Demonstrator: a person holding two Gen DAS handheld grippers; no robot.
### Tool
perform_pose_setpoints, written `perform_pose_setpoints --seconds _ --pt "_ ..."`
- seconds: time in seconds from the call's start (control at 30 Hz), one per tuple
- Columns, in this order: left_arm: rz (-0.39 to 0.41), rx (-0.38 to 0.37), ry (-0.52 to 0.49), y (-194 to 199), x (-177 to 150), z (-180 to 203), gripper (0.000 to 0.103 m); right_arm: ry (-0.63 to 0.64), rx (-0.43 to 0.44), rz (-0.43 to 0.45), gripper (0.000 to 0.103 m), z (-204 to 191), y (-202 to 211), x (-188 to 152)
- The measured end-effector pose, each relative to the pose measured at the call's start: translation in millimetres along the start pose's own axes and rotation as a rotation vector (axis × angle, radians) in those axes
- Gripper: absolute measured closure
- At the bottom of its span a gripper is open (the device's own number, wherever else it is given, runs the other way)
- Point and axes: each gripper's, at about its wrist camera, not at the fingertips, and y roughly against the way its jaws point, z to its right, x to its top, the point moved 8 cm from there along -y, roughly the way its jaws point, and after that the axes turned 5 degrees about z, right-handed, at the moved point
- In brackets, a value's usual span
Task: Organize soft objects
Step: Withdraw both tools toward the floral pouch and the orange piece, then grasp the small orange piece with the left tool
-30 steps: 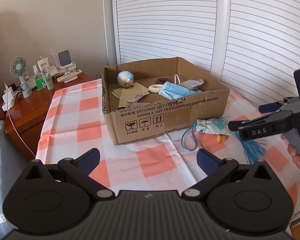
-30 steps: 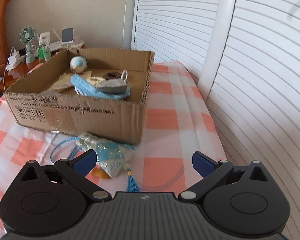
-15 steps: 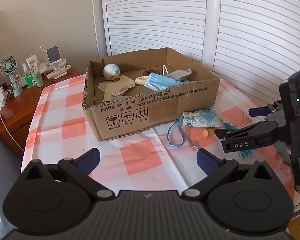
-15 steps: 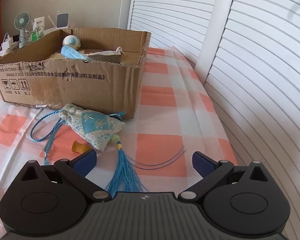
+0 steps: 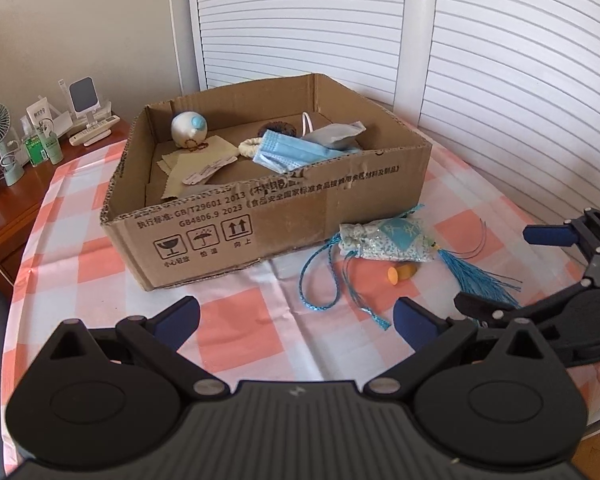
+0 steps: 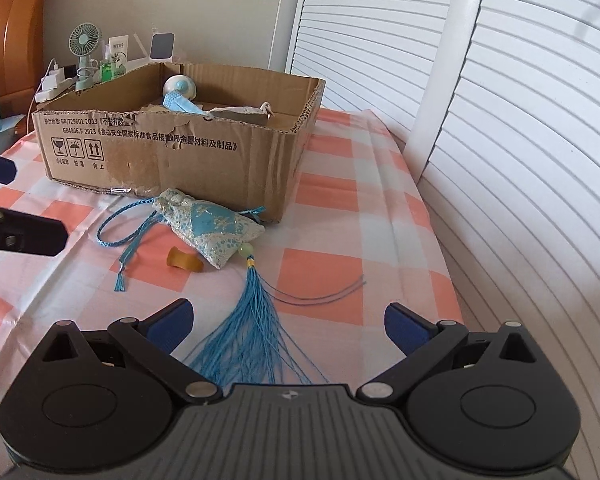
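From the left wrist view, the left gripper [image 5: 296, 322] hangs over the checked worktop [image 5: 236, 320] with its jaws spread wide and nothing between them, well short of the cardboard box [image 5: 268, 216]. Inside the box lie a blue face mask [image 5: 288, 152], a grey pouch [image 5: 334, 136], a small round plush [image 5: 189, 128] and a few flat scraps, so most of the soft things look already sorted. Just beside the box's front wall, toward its right corner, lies the blue patterned sachet [image 5: 384, 240], its braided cord [image 5: 320, 280] looping out in front of the box and its tassel [image 5: 476, 280] trailing away from it; a small orange piece [image 5: 400, 274] sits just in front of the sachet. The right gripper [image 5: 500, 268] comes in from the right, released and empty, near the tassel's end. Over to the right wrist view: the right gripper [image 6: 286, 322] is splayed open with the tassel [image 6: 252, 328] lying between its fingers, and the sachet [image 6: 208, 228] is ahead of it, close against the box [image 6: 172, 148]. My read is that the step in hand is the reach for the sachet, the last soft item outside the box. The next move calls for pushing forward past the loose tassel threads to the padded body, closing there, then lifting clear of the box wall with cord and tassel dangling free.
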Motion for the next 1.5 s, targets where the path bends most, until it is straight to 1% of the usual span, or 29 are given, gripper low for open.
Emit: perform_pose_setpoints --seconds 0.13,0.3,0.43,0.5,0.53,0.63,0.7,0.8,0.97,1.03,1.1,1.17,1.2,1.3,1.33,1.4,1.47,1.5 --pt "-0.025 -0.01 0.003 -19 1 14 0.001 -0.002 0.031 0.001 0.0 7 9 -11" --pt "-0.04 0.005 -0.022 -43 5 33 0.001 -0.015 0.065 0.0 0.0 10 15 -24" --pt "-0.052 0.012 -0.029 -57 6 43 0.001 -0.032 0.086 0.006 0.0 14 15 -26" --pt "-0.055 0.028 -0.032 -64 6 45 0.001 -0.035 0.086 0.009 0.0 15 15 -26" --pt "-0.058 0.033 -0.026 -66 6 45 0.0 -0.039 0.086 0.011 0.0 16 15 -26" --pt "-0.061 0.014 0.025 -70 7 44 0.0 -0.052 0.093 0.013 0.0 18 13 -27" --pt "-0.056 0.018 0.035 -70 7 43 0.0 -0.06 0.096 0.013 0.0 18 12 -27" --pt "-0.037 0.046 0.015 -64 5 39 0.0 -0.061 0.098 0.015 0.0 19 12 -27" --pt "-0.032 0.056 0.078 -56 -4 21 0.0 -0.051 0.102 0.017 0.0 16 11 -25" --pt "-0.021 0.058 0.073 -54 -6 19 0.0 -0.05 0.103 0.017 0.0 16 11 -26" --pt "-0.032 0.075 0.094 -52 -7 15 0.0 -0.051 0.104 0.018 0.0 16 11 -26" --pt "-0.034 0.095 0.078 -49 -7 16 0.001 -0.052 0.104 0.018 0.0 16 11 -26" --pt "-0.017 0.109 0.054 -45 -5 18 0.003 -0.052 0.105 0.018 0.0 16 11 -26" --pt "0.032 0.092 -0.01 -35 2 32 0.003 -0.052 0.106 0.02 0.0 16 12 -26" --pt "0.039 0.074 -0.017 -31 4 37 0.005 -0.052 0.106 0.021 0.0 16 12 -26" --pt "0.04 0.021 -0.03 -28 6 50 0.017 -0.051 0.108 0.022 0.0 16 13 -26" --pt "0.01 -0.02 -0.032 -30 3 60 0.042 -0.054 0.109 0.024 0.0 17 13 -27" --pt "-0.007 -0.043 -0.027 -32 1 64 0.047 -0.054 0.108 0.024 0.0 17 13 -27"
